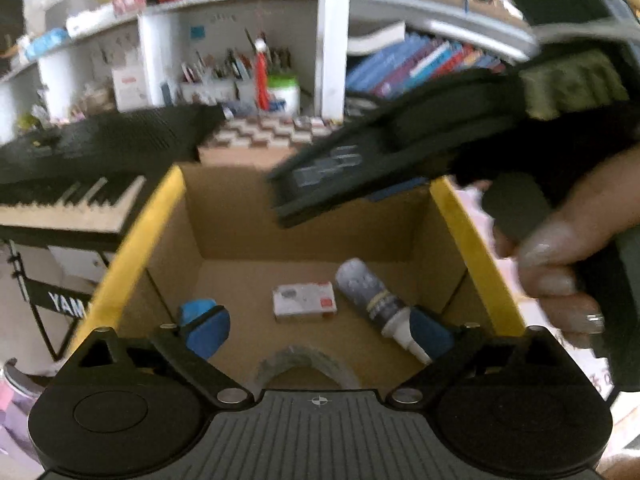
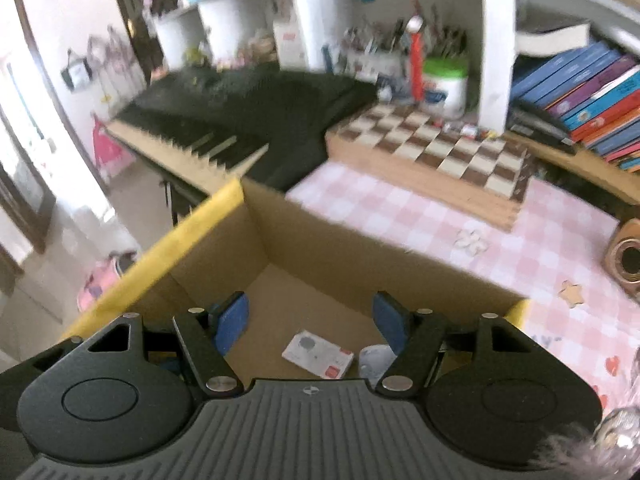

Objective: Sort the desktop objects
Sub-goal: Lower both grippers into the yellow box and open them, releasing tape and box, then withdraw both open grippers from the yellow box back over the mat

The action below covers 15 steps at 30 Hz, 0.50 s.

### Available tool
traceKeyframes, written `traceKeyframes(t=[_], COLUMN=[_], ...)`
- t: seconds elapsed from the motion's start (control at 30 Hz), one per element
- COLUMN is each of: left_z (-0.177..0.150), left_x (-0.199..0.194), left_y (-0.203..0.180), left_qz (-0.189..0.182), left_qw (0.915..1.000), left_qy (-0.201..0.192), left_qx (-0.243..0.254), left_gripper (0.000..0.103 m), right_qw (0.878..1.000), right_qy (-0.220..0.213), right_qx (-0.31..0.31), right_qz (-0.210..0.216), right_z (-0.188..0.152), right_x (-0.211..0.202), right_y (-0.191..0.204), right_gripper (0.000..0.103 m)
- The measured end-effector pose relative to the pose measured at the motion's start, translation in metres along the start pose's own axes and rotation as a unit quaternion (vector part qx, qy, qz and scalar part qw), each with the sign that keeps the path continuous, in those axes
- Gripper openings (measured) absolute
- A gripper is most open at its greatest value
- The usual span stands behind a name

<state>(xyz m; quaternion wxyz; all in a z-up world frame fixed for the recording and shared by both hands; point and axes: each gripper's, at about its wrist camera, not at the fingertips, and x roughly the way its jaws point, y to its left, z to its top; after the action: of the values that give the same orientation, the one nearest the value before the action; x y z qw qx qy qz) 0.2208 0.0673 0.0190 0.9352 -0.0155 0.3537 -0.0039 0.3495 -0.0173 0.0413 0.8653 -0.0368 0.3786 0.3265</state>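
An open cardboard box with yellow-taped flaps sits below both grippers. On its floor lie a small white card box, a grey bottle with a white nozzle and a grey ring-shaped thing. My left gripper is open and empty above the box. My right gripper is open and empty over the box; the card box and the bottle show under it. The right gripper's body crosses the top of the left wrist view, held by a hand.
A black keyboard piano stands left of the box. A chessboard lies on the pink checked tablecloth. Shelves with books, a pen holder and a white jar stand behind. A round wooden object sits at right.
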Motion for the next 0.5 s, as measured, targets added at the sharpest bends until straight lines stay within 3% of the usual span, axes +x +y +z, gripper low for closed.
traceKeyframes(t=[0.23,0.5], left_z=[0.008,0.004], left_x=[-0.036,-0.08], left_y=[0.021,0.04], left_qz=[0.031,0.055], left_qw=[0.9974,0.9901], left_qy=[-0.062,-0.115], left_qx=[-0.023,-0.06], left_gripper=[0.101,0.102], right_qw=[0.997,0.987], right_qy=[-0.07,-0.127], right_qx=[0.03,0.05], right_qz=[-0.027,-0.09], right_z=[-0.013,-0.054], right_x=[-0.064,-0.122], right_y=[-0.013,-0.014], right_gripper=[0.067,0.067])
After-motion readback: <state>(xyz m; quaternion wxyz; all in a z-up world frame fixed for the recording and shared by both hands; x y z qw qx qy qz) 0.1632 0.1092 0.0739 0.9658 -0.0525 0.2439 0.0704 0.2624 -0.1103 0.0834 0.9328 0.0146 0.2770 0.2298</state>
